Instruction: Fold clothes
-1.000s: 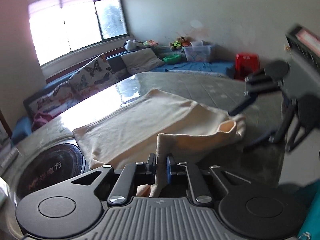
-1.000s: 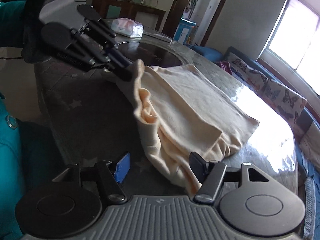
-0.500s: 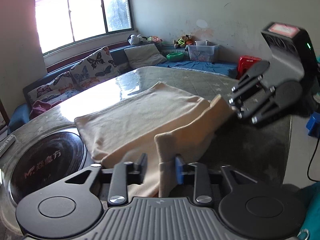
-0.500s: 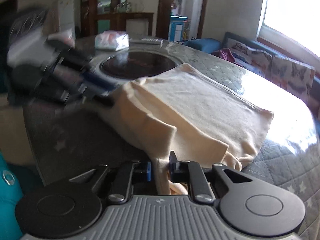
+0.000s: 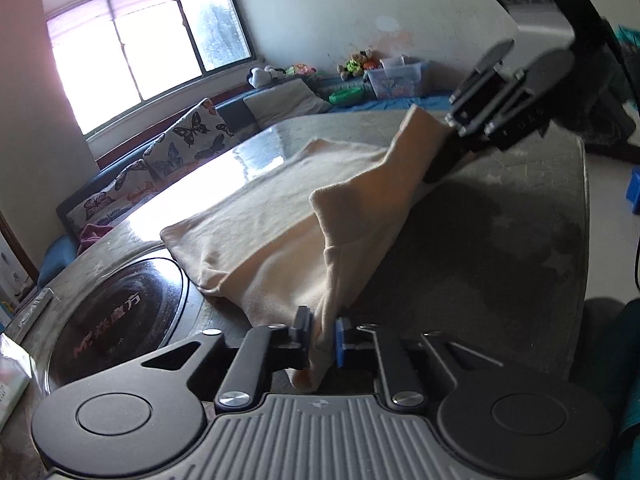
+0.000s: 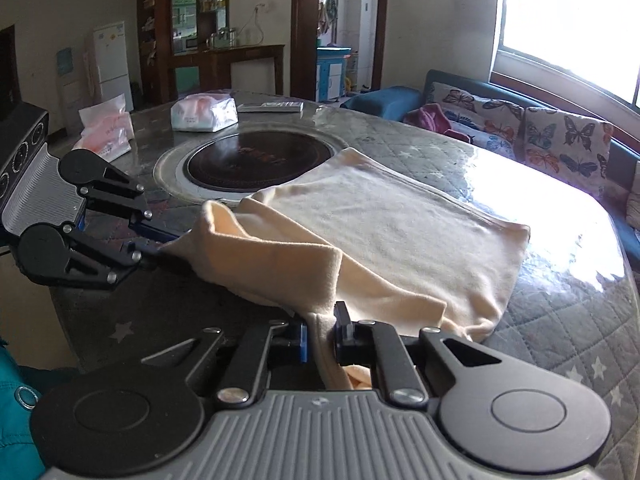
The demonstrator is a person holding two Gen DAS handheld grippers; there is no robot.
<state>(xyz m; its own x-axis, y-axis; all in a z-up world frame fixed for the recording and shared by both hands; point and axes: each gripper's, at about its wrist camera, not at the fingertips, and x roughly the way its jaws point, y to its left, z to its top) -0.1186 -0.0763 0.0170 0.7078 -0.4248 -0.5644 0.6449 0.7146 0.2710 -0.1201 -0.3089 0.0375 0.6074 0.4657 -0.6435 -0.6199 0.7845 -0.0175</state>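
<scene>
The cream garment (image 6: pixel 400 240) lies flat across the middle of the table (image 6: pixel 560 320), its near edge lifted. The left tool (image 5: pixel 322 336) and right tool (image 6: pixel 320 334) each pinch a corner of that edge, fabric clamped between their fingers. Judging by this, the fold is only begun; carrying the edge over remains. No containers hold anything relevant.

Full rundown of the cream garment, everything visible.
The cream soft-knit cloth garment looks like fleecy cotton, plain, with stitched hems. Most of it lies flat on the grey quilted round table, one corner beside the dark round inset hob. Its near edge is lifted in a sagging fold, pinched at one end by the left claw and at the other by the right claw.
</scene>
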